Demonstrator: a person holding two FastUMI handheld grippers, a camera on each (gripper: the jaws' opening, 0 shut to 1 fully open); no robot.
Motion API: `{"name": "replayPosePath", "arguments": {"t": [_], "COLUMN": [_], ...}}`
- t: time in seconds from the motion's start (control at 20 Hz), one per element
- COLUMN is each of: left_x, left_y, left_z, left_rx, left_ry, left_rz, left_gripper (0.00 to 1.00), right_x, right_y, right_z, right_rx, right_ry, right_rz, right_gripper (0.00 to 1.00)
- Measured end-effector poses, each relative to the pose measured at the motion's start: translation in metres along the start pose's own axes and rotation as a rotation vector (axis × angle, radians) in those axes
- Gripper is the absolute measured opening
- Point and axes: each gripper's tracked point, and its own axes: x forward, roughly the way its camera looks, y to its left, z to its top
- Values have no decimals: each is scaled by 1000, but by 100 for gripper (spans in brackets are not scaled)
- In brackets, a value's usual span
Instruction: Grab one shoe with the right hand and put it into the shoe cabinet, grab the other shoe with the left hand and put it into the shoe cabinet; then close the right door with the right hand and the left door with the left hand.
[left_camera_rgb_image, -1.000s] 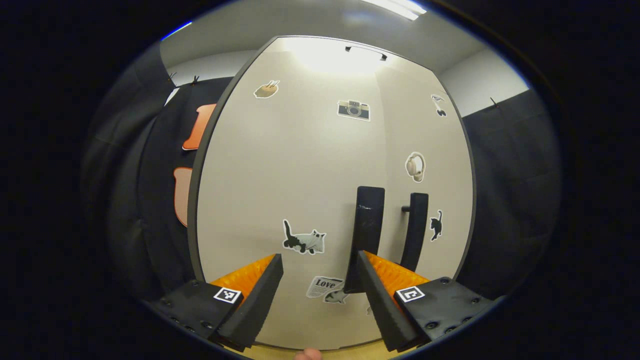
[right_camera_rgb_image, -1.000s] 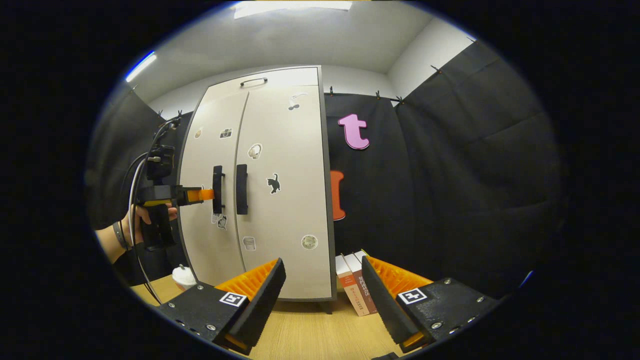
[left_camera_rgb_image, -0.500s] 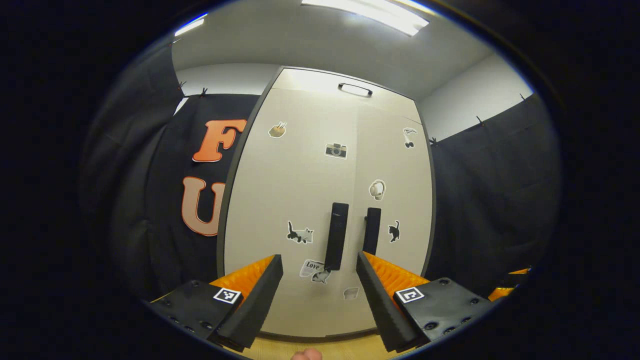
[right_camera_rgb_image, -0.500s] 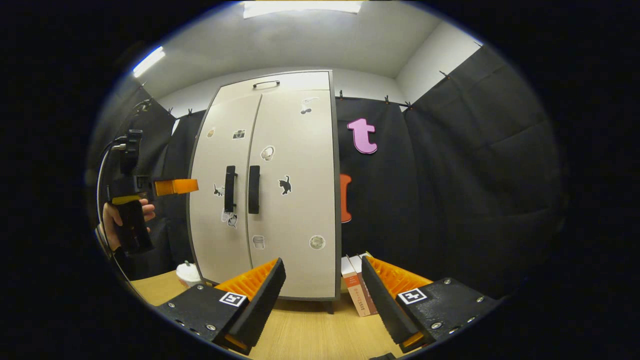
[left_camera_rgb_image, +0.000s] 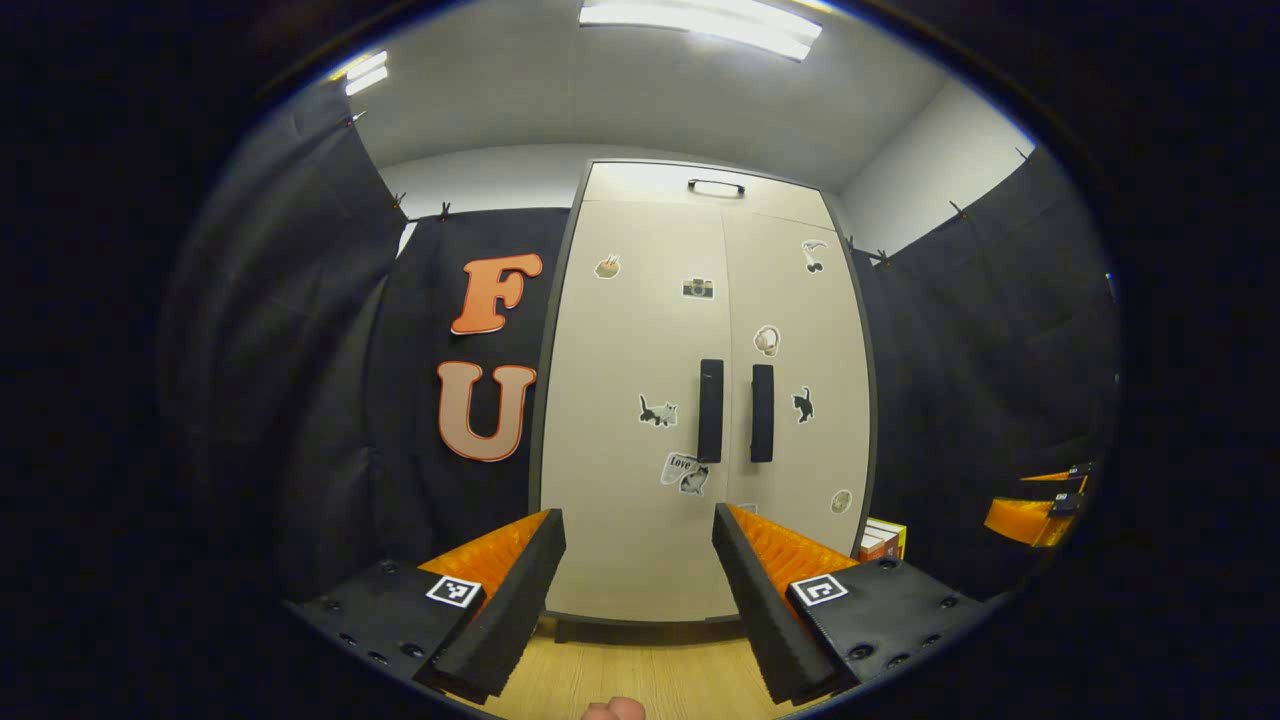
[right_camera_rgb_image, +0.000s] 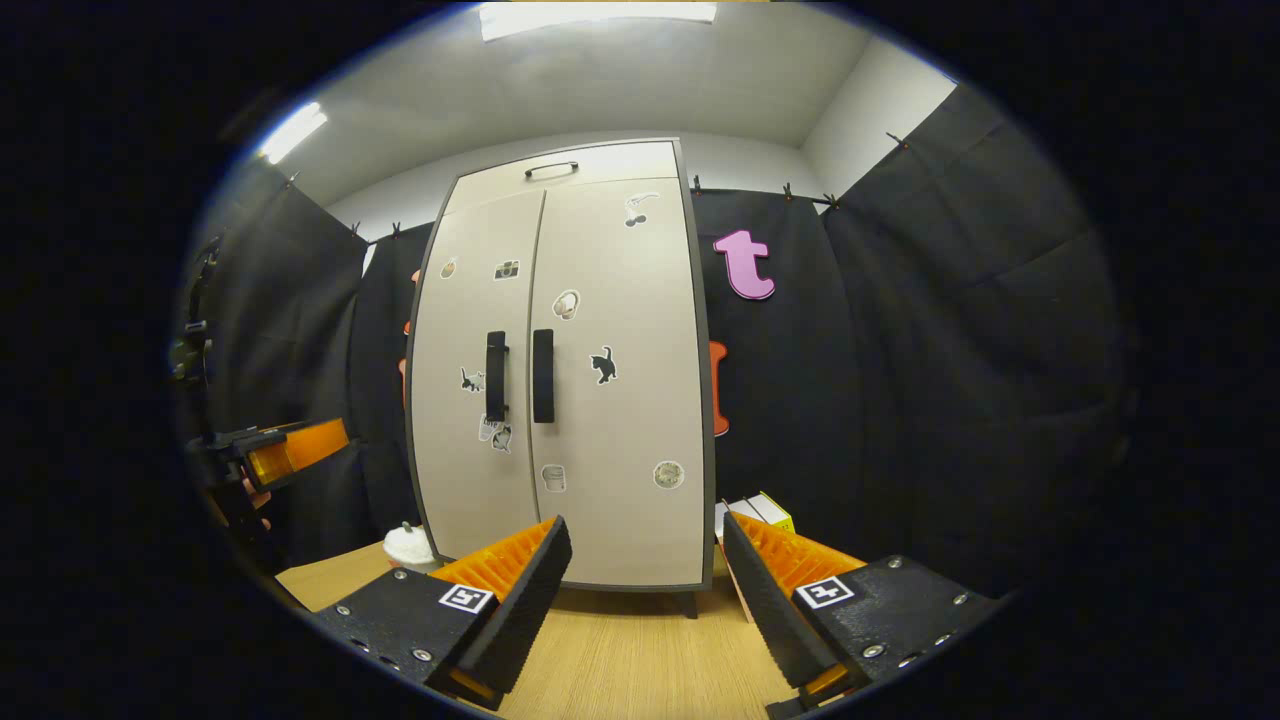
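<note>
The shoe cabinet (left_camera_rgb_image: 640, 400) (right_camera_rgb_image: 620, 420) stands ahead, beige with small stickers, both doors flat and flush. Two black vertical handles, the left door's (left_camera_rgb_image: 711, 410) (right_camera_rgb_image: 496, 375) and the right door's (left_camera_rgb_image: 762, 412) (right_camera_rgb_image: 543, 374), sit side by side at the middle seam. My left gripper (left_camera_rgb_image: 638, 580) is open and empty, well back from the doors. My right gripper (right_camera_rgb_image: 646, 590) is open and empty too, also back from the cabinet. The left gripper (right_camera_rgb_image: 285, 452) also appears at the far left of the right gripper view, with a hand on it. The right gripper (left_camera_rgb_image: 1030, 510) appears at the far right of the left gripper view.
The cabinet stands on a wooden floor (right_camera_rgb_image: 620, 660). A white lidded cup (right_camera_rgb_image: 408, 545) sits by its lower left corner. Books or boxes (right_camera_rgb_image: 752, 515) (left_camera_rgb_image: 880, 538) lean beside its right side. Black cloth walls surround the booth.
My left gripper has drawn back from the left door's handle, so the whole cabinet now fits in its view. In the right gripper view the left gripper has moved left and down, away from the cabinet.
</note>
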Motion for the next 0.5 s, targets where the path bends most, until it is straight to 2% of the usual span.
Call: {"name": "replayPosePath", "arguments": {"t": [0.15, 0.5], "left_x": [-22, -41], "left_y": [6, 11], "left_z": [-14, -20], "left_rx": [19, -37], "left_ry": [33, 60], "left_rz": [38, 60], "left_gripper": [96, 96], "right_x": [-11, -24], "right_y": [5, -5], "right_z": [3, 4], "right_rx": [22, 18], "right_ry": [8, 17], "right_rz": [5, -41], "right_gripper": [94, 94]}}
